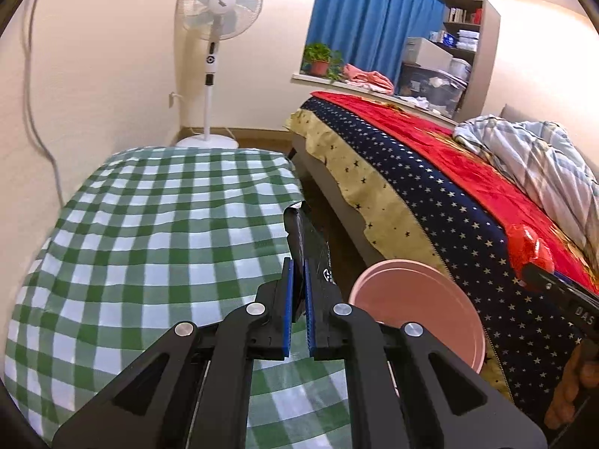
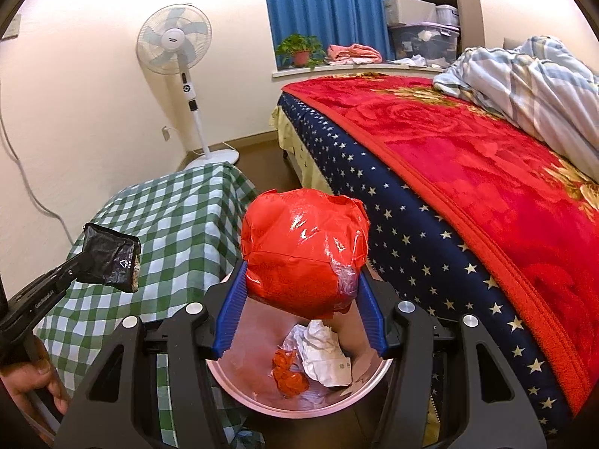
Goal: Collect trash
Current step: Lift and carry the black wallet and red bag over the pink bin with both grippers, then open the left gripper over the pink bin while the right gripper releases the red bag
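Trash: red bag [image 2: 304,252] is bulging and crinkling glossily, hanging above the bin [image 2: 243,393]; black wrapper [image 1: 307,241] is showing a white recycling mark.
Hidden: bag is covering much of the bin's inside; in the left view the wrapper is showing edge-on, its face hard to read.
Right gripper [image 2: 303,292]: fingers are pinching the bag from both sides, over the bin.
Left gripper [image 1: 298,307]: blue pads are pressing together on the wrapper, beside the bin, over the cloth [image 1: 149,224].
Bin: pink, holding crumpled paper [image 2: 324,351] and orange scraps [image 2: 288,372]; standing between cloth and bed [image 2: 468,172].
Far: fan [image 2: 176,43] is standing by the wall; curtain [image 2: 322,3] is hanging behind a plant [image 2: 299,50].
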{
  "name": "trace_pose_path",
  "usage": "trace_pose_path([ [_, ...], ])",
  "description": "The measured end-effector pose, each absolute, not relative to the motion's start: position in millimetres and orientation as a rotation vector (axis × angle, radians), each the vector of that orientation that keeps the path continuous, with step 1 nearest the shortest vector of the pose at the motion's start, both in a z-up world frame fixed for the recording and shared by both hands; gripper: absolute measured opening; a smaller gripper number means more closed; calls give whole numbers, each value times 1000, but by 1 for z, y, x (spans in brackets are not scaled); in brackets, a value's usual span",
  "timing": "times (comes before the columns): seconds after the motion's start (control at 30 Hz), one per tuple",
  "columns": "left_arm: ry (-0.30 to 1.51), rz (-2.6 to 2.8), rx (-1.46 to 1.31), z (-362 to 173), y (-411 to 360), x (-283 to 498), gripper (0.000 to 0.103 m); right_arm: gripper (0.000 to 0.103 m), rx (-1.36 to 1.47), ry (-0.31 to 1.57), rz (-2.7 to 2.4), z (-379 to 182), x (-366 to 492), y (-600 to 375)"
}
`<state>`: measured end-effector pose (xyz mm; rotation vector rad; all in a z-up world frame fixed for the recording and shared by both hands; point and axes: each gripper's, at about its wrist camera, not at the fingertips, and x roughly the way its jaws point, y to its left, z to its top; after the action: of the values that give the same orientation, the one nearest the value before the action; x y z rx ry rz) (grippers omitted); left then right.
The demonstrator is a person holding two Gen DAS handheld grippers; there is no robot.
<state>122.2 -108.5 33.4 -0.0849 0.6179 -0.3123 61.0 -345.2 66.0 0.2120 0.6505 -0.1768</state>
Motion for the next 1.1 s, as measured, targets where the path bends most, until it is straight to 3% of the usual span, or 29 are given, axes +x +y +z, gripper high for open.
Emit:
trace_pose_path([
  [1.1,653,-532,-22,6,-208,136,6,56,233,709,-270,41,79,-365],
])
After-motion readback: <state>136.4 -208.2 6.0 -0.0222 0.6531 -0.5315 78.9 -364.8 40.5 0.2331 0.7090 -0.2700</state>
